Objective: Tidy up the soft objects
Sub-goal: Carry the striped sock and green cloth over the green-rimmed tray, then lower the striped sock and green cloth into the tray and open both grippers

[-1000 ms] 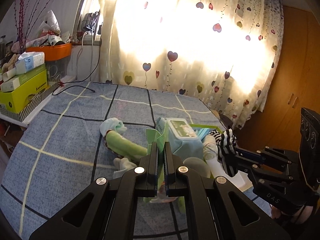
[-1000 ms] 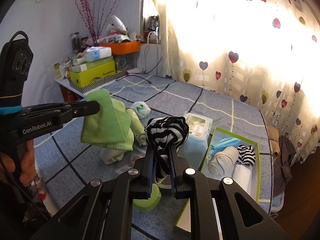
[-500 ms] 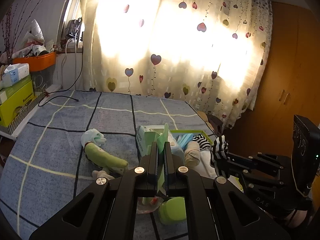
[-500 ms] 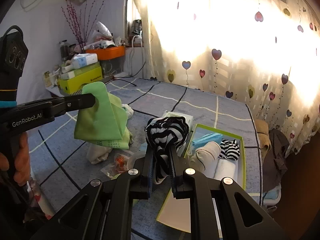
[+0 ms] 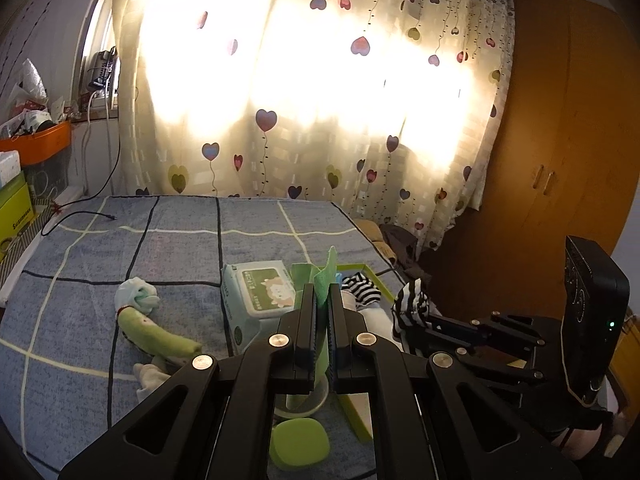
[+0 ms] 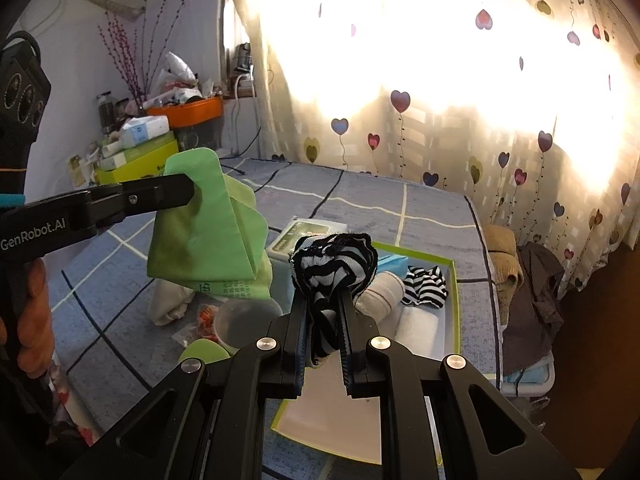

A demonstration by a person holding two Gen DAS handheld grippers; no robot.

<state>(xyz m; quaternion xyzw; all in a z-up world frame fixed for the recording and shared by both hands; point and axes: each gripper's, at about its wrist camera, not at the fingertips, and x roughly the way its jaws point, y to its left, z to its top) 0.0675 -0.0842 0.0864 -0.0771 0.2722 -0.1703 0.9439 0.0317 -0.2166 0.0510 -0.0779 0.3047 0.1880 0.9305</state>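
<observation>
My left gripper is shut on a folded green cloth and holds it above the bed; the cloth's edge sticks up between the fingers. My right gripper is shut on a black-and-white striped sock, held above the near end of the green-rimmed box. The sock also shows at the right of the left wrist view. The box holds a rolled beige sock, another striped sock and a blue item.
On the blue checked bed lie a wet-wipes pack, a green rolled sock, a pale blue sock ball, a white sock, a clear round container and a green lid. Shelves with boxes stand left.
Both grippers have risen and pulled back from the bed with their loads still held. The view has swung right toward the curtain and wardrobe.
</observation>
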